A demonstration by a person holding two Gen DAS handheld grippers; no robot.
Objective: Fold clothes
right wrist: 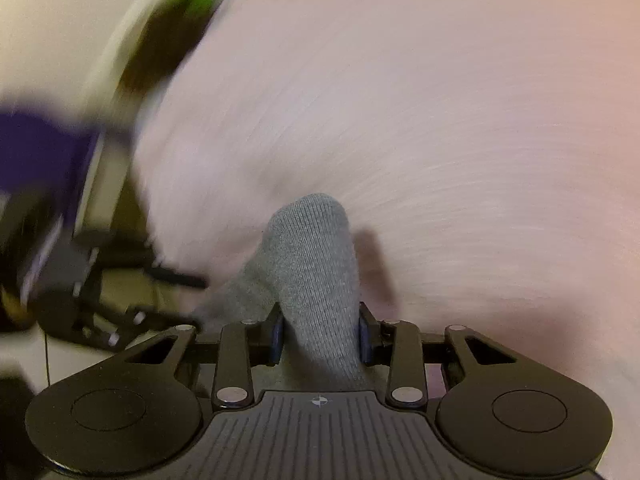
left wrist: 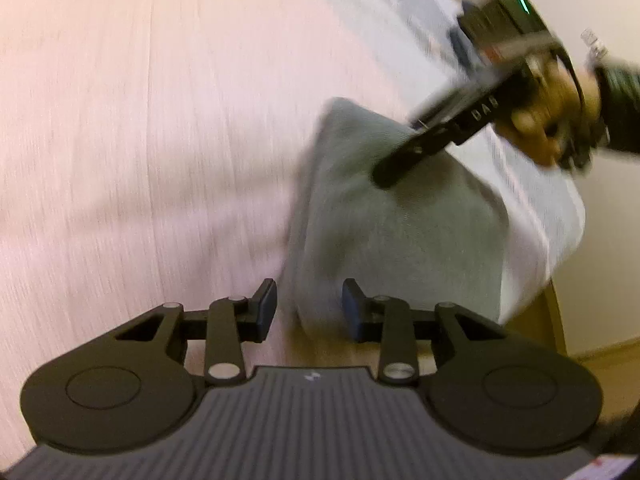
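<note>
Left wrist view: the left hand-held gripper [left wrist: 310, 312] hangs over a pale pink sheet [left wrist: 140, 140], its blue pads [left wrist: 267, 308] parted, with the near end of a grey knitted garment [left wrist: 400, 232] lying between them; whether the pads press it cannot be told through the blur. The garment lies on the sheet near the edge of what appears to be a bed, partly over a white cloth [left wrist: 532, 208]. The right hand-held gripper [left wrist: 384, 178], carried by a person's hand [left wrist: 548, 120], comes in from the right onto the garment's far part.

Right wrist view: the right hand-held gripper [right wrist: 321, 336] is clenched on a raised fold of the grey garment [right wrist: 316, 264], both pads against the knit.
</note>
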